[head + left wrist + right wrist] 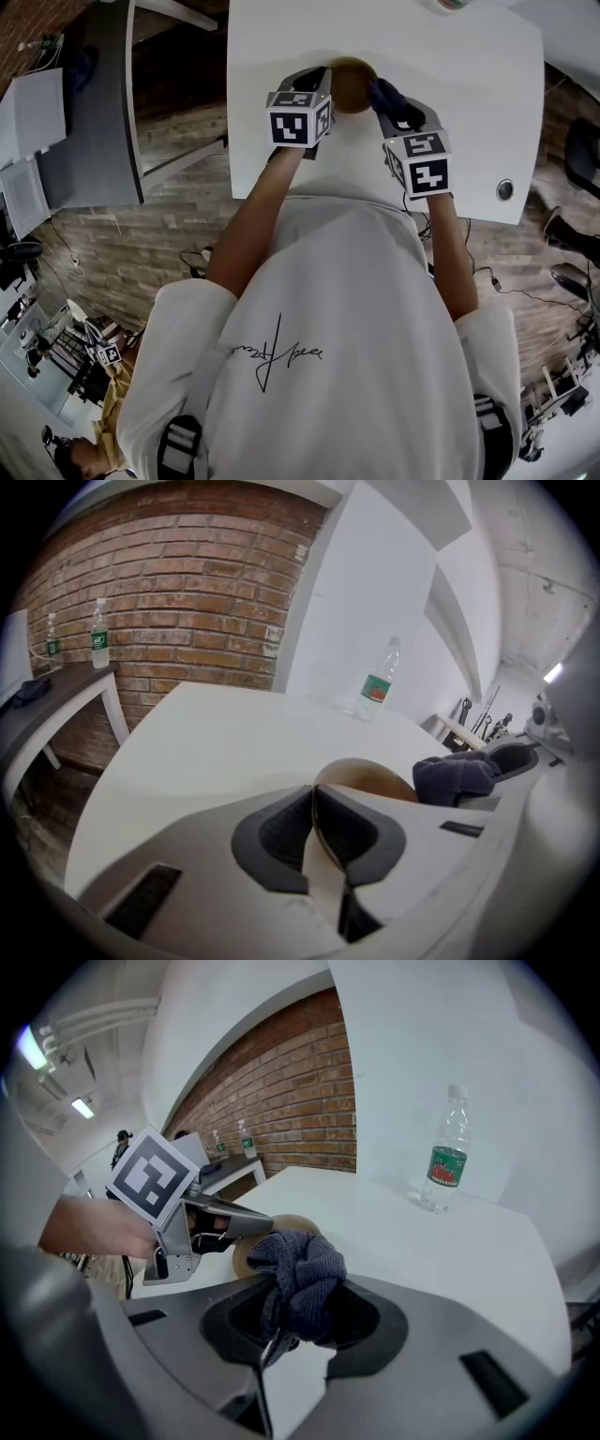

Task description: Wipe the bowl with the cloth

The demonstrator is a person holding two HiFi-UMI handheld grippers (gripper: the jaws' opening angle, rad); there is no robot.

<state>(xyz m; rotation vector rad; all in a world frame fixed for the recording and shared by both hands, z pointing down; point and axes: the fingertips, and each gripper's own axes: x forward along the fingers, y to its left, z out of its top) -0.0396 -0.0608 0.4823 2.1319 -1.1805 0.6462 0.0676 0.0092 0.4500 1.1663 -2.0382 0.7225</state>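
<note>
White table (469, 112), brick wall beyond. The tan bowl (352, 86) sits at my 12 o'clock, its brown inside showing. My left gripper (314, 822) is clamped on the rim at the bowl's 9 o'clock. My right gripper (291, 1312) pinches the dark cloth (300, 1274), bunched at the bowl's 3 o'clock. A clear bottle (448, 1152) stands upright at 1 o'clock, well apart.

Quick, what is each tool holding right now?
Left tool: closed on the rim of the round brown bowl.
Right tool: closed on the dark blue knitted cloth.
</note>
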